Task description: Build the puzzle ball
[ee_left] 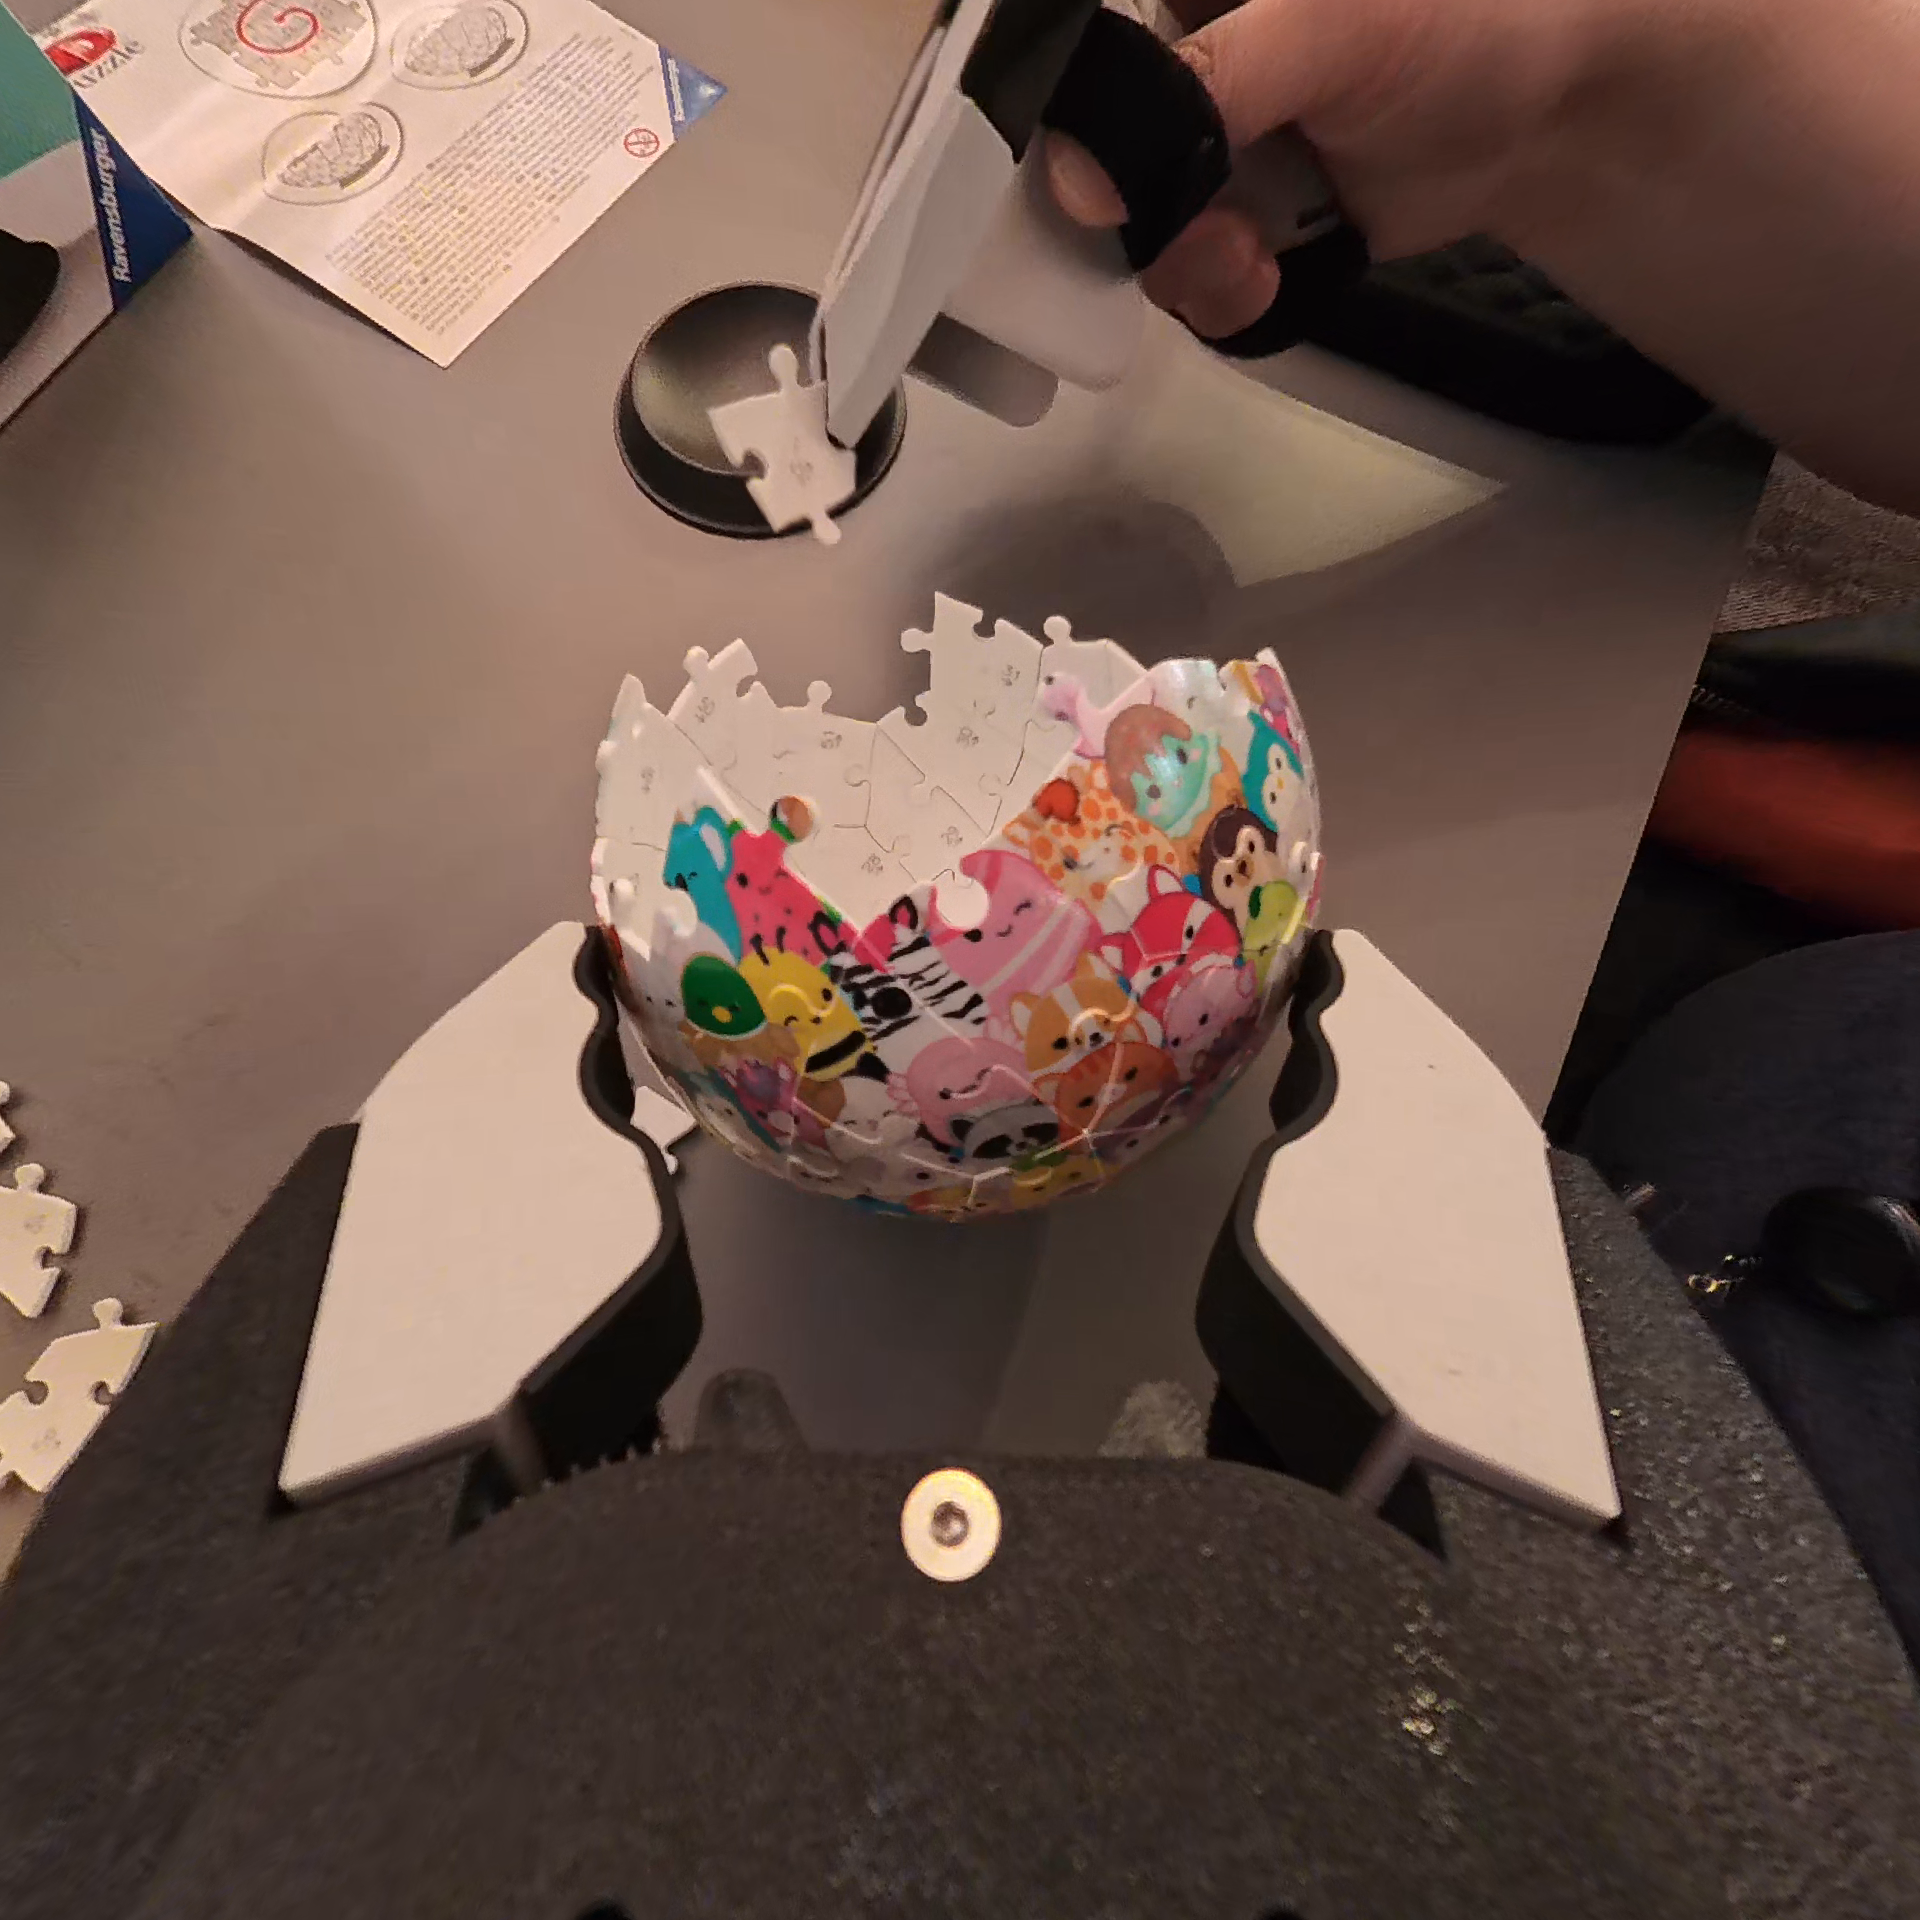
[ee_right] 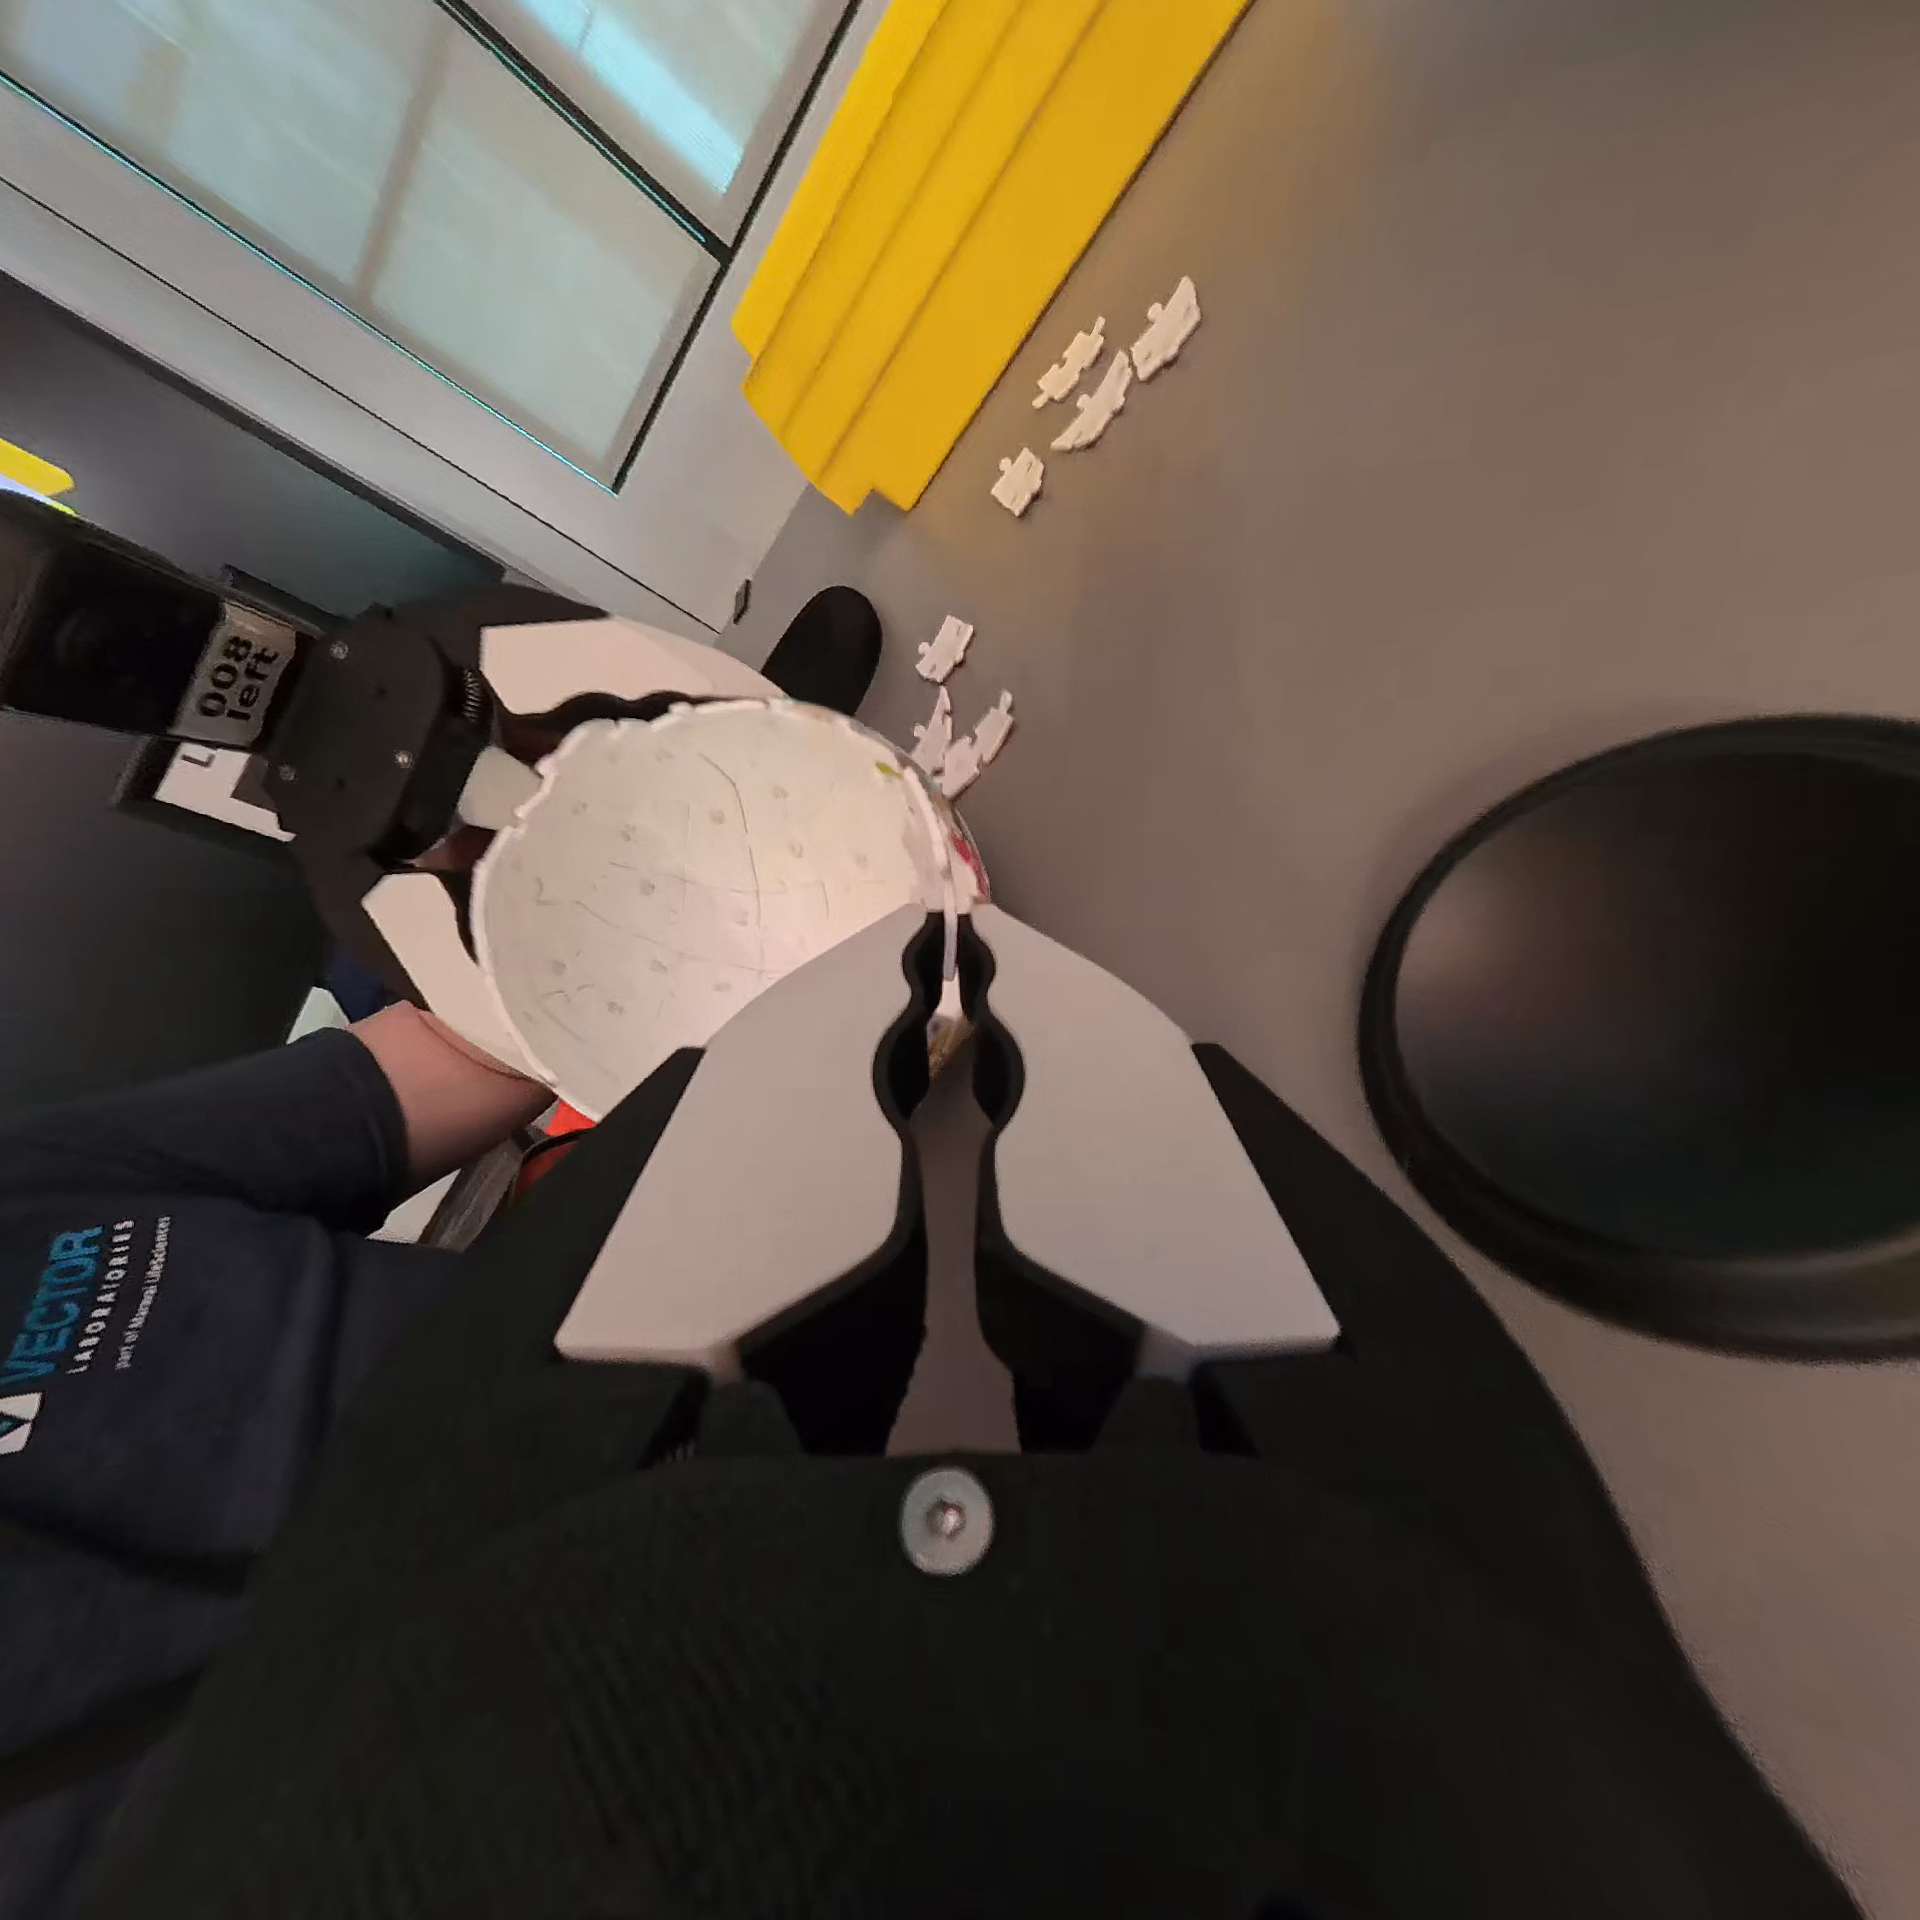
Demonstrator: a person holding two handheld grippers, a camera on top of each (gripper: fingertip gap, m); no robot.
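Observation:
My left gripper [ee_left: 956, 987] is shut on the partly built puzzle ball [ee_left: 1039, 966], one finger on each side. The ball is a bowl-shaped shell, colourful cartoon animals outside and white inside, with a jagged open rim facing up and away. My right gripper [ee_left: 847, 416] comes in from the top, shut on a single white puzzle piece [ee_left: 790, 447] held above and beyond the ball's far rim. In the right wrist view the right gripper [ee_right: 945, 925] pinches that piece [ee_right: 950, 961] edge-on, next to the ball's white inside [ee_right: 675, 883]; the left gripper [ee_right: 499, 790] is behind the ball.
A black ring stand [ee_left: 686, 416] sits on the grey table [ee_left: 260, 727] behind the ball, also in the right wrist view [ee_right: 1662, 1039]. Loose white pieces [ee_left: 42, 1247] lie left, more [ee_right: 1101, 384] beside a yellow object [ee_right: 935, 229]. A leaflet [ee_left: 416, 156] and blue box [ee_left: 114, 208] lie far left. The gap from one gripper's tips to the other's is roughly 12 cm. About 30 cm separates my left fingertips from the yellow object [ee_right: 935, 229].

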